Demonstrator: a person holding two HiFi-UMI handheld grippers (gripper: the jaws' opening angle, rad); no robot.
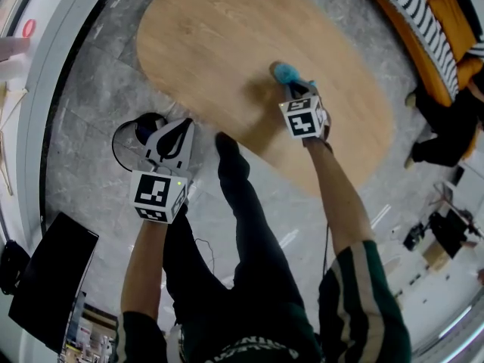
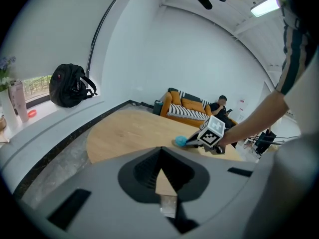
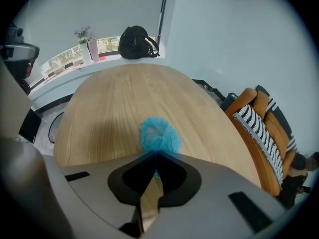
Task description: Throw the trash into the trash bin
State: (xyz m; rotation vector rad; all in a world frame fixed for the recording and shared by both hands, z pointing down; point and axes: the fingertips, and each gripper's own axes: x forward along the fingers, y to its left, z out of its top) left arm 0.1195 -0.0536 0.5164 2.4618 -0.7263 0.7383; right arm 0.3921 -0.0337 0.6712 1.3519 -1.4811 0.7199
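Trash (image 3: 159, 135) sits pinched in the right claw (image 3: 153, 157), on the table (image 3: 119, 103)

Looking like an office lounge / break rm. A big oval wooden table (image 1: 227, 44) is sitting mid-floor on grey stone-look tiles (image 1: 91, 127). Beyond the table's far end an orange sofa (image 2: 187, 106) w/ striped cushions is standing by the white wall, w/ a person (image 2: 221, 106) sitting on it. Left of the table a black backpack (image 2: 72, 85) is resting on the window ledge. A ceiling light panel (image 2: 264, 6) is glowing overhead.
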